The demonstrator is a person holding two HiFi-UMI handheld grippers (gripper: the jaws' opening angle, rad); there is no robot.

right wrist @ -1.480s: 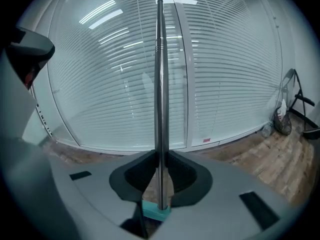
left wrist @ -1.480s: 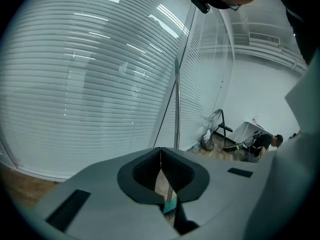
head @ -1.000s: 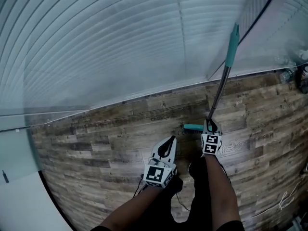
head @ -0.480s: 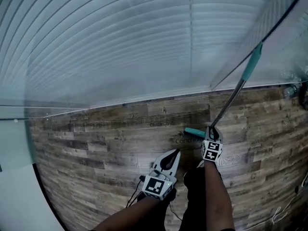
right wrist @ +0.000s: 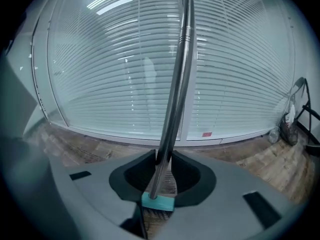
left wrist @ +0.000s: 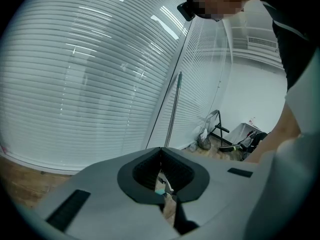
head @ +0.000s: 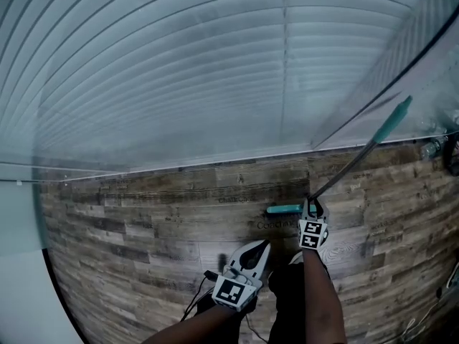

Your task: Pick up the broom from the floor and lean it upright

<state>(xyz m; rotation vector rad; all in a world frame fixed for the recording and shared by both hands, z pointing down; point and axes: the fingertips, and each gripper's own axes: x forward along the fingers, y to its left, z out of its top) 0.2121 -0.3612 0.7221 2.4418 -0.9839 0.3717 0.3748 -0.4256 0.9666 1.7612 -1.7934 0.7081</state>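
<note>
The broom stands slanted in the head view: its teal head (head: 284,208) rests on the wood floor, and its metal handle (head: 348,167) leans up to the right, ending in a teal grip (head: 394,122) by the glass wall. My right gripper (head: 311,196) is shut on the handle just above the head. In the right gripper view the handle (right wrist: 172,99) rises between the jaws of the right gripper (right wrist: 162,158), above the teal head (right wrist: 157,202). My left gripper (head: 262,244) hangs to the left of the broom, shut and empty. The left gripper (left wrist: 161,149) faces the handle (left wrist: 171,115).
A glass wall with white blinds (head: 215,70) runs along the far side, with a dark corner post (head: 373,99). A bottle (head: 429,148) and dark gear (head: 452,156) lie at the right. A cable (head: 203,294) trails on the floor near my legs.
The broom's handle has tipped further to the right and lower, its teal grip now nearer the wall's foot. Both grippers have sunk a little.
</note>
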